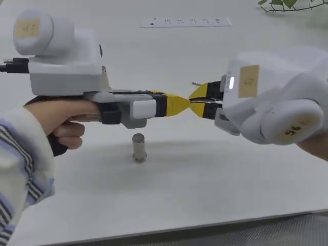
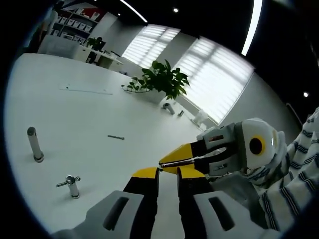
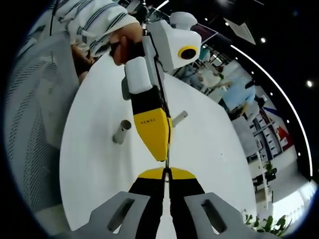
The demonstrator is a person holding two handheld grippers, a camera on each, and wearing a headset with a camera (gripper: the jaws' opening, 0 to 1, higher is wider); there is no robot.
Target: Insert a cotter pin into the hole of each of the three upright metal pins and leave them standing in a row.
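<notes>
Centrally, in the head view, your two grippers meet tip to tip above the white desk (image 1: 215, 174). Your right gripper (image 1: 193, 101), white-bodied with black fingers tipped in yellow, has those fingers clenched on a thin grey metal cotter pin (image 1: 197, 83). One end of this pin juts out above and to the left of the yellow tips. In the right gripper view the held pin rises as a fine line from between the closed tips and runs along the edge of the opposing yellow finger. Your left gripper (image 1: 184, 105), of the same build, points at it from the left. In the left gripper view its own fingers (image 2: 145, 175) stand slightly apart, released, and the tip of the held pin lies just beside them.

Below the meeting point, a short upright steel pin (image 1: 139, 147) stands on the desk, apart from both grippers. The left gripper view shows two pins standing on the desk. One is a slender bare steel pin (image 2: 34, 144). The other, nearer, is a stubby steel pin (image 2: 73, 185) with a cotter pin seated crosswise in its hole. A loose cotter pin (image 2: 115, 137) lies flat farther out. A pale printed strip (image 1: 184, 21) lies near the far edge of the desk, and a green leafy plant (image 1: 287, 4) shows beyond it.
</notes>
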